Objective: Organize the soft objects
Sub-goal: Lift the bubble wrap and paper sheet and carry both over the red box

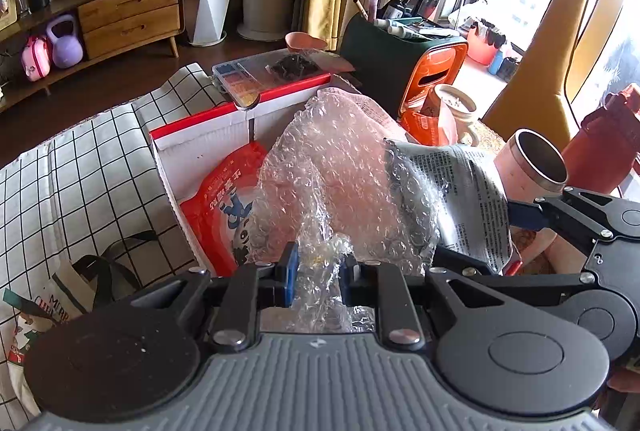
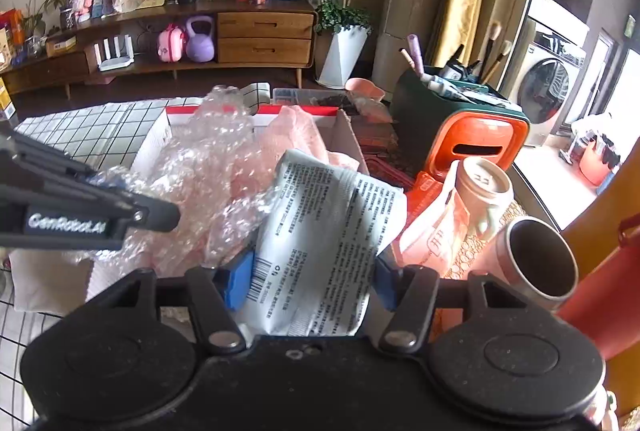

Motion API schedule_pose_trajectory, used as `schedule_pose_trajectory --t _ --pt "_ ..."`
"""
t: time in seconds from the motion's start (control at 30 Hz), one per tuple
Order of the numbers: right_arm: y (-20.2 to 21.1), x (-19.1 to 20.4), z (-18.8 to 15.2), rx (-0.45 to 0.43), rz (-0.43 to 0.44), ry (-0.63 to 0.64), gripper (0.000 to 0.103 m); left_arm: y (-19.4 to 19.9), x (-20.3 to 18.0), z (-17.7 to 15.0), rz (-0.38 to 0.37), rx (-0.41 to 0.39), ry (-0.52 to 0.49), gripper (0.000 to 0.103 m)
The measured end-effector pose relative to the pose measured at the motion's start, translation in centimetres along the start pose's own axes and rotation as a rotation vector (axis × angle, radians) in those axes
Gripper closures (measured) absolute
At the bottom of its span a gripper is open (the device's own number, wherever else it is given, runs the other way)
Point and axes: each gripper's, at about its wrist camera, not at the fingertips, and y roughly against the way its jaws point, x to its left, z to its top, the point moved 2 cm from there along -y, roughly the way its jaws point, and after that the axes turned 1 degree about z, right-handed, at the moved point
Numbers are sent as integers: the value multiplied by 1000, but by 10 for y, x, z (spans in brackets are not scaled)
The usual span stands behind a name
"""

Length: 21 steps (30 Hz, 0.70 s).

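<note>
My left gripper (image 1: 319, 271) is shut on a bunched end of clear bubble wrap (image 1: 332, 167), whose sheet billows over an open white cardboard box (image 1: 200, 135) with a red rim. An orange printed bag (image 1: 218, 207) lies inside that box. My right gripper (image 2: 314, 281) is shut on a grey printed pouch (image 2: 320, 231), held just right of the bubble wrap (image 2: 200, 183) and above the box (image 2: 340, 127). In the left wrist view the pouch (image 1: 468, 191) and the right gripper's fingers (image 1: 524, 215) show at the right. The left gripper's arm (image 2: 80, 215) crosses the right wrist view at the left.
A checked cloth (image 1: 80, 167) covers the surface left of the box, with a printed tote bag (image 1: 48, 307) on it. Right of the box stand a pink steel-lined cup (image 2: 532, 259), a cream mug (image 2: 484, 191), a red bottle (image 1: 604, 147) and an orange-and-green bin (image 2: 472, 139). A clear organizer case (image 1: 272, 71) sits behind.
</note>
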Motion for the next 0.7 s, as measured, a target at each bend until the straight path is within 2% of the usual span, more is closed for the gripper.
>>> schedule_pose_trajectory --t 0.3,0.4,0.7 --pt "-25 2 -7 27 33 13 41 -41 -7 -2 0 68 -32 83" --pt "-31 2 -11 34 16 33 39 -48 -10 -5 -6 84 -42 84" --pt "-14 -1 -17 24 41 62 31 -54 -12 -14 -43 145 -58 84"
